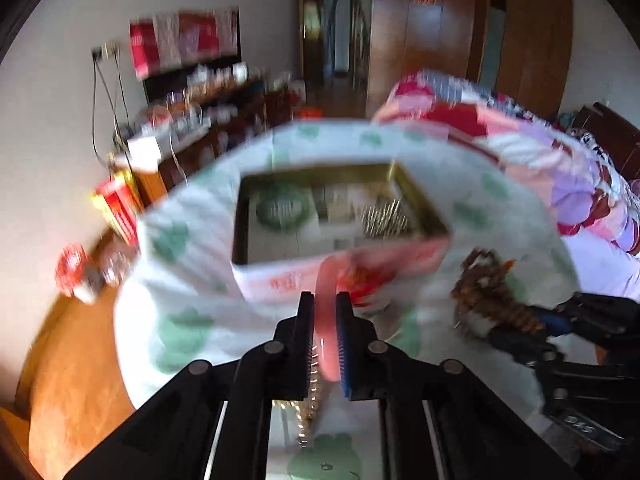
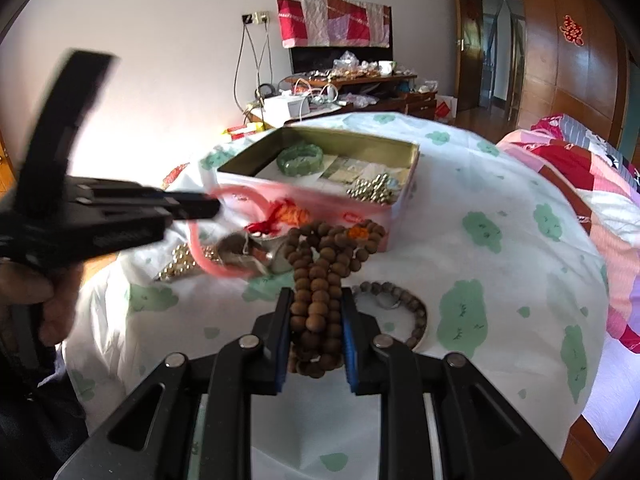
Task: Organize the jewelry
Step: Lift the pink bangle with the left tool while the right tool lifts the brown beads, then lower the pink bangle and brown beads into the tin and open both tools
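A pink bangle (image 1: 326,320) stands between the pads of my left gripper (image 1: 325,300), which is shut on it just in front of the tin box (image 1: 424,208). From the right wrist view, the left gripper (image 2: 212,206) holds the pink bangle (image 2: 208,264) over a pile of jewelry. My right gripper (image 2: 316,296) is shut on a coiled brown wooden bead necklace (image 2: 320,272). The tin box (image 2: 360,144) is open and holds a green bangle (image 2: 300,158) and gold beads (image 2: 372,190). The right gripper (image 1: 532,320) with the brown beads (image 1: 480,292) sits at the right.
A white cloth with green patches (image 2: 480,240) covers the round table. On it lie a gold bead chain (image 2: 180,264), a grey bead bracelet (image 2: 416,316) and a red-orange tassel (image 2: 288,214). A quilted bed (image 2: 580,160) is at the right, a cluttered cabinet (image 2: 352,80) behind.
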Motion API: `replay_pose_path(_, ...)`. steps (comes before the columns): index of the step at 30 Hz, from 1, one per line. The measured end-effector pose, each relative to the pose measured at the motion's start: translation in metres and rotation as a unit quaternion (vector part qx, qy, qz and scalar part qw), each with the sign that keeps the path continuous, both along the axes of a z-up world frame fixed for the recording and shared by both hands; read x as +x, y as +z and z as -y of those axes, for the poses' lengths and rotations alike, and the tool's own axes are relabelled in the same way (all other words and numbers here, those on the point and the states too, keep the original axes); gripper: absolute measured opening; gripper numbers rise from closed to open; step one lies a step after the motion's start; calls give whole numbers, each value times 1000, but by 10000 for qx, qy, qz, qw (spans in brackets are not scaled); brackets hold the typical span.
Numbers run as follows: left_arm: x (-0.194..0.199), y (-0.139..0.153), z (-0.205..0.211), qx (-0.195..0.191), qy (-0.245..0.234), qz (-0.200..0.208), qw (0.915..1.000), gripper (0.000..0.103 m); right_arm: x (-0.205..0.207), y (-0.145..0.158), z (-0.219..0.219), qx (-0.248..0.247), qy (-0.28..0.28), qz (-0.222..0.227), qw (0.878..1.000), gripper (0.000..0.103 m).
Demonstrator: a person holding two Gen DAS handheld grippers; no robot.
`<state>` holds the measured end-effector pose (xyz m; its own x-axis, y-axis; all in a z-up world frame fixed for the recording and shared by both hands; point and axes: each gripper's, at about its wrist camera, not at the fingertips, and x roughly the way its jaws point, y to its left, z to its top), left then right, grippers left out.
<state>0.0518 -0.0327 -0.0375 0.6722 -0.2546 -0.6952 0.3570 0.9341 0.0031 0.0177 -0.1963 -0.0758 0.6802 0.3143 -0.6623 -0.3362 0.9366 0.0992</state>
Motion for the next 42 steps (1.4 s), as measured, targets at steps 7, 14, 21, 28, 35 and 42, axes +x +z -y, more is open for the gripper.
replay_pose_path(7,-3,25,-4,-347,-127,181,9992,10,-1,12,6,64,-57,125,9999,24)
replay_pose_path(14,1,25,-9,-409,-65,160,9990,10,1,16,10,114,-86,158,9998,24)
replay_pose_path(21,34,39,-15,-505,64,313,9982,10,18,32,12,96,-44,310,9995,24)
replay_pose_path(28,81,34,-15,-408,290,275,9984,10,61,47,5,88,87,404,9991,24)
replay_pose_path(35,111,16,-3,-186,324,169,9992,10,99,39,-3,28,136,332,9994,24)
replay_pose_path(42,131,-4,4,-150,298,-84,9994,10,128,21,-10,-74,201,169,9996,24)
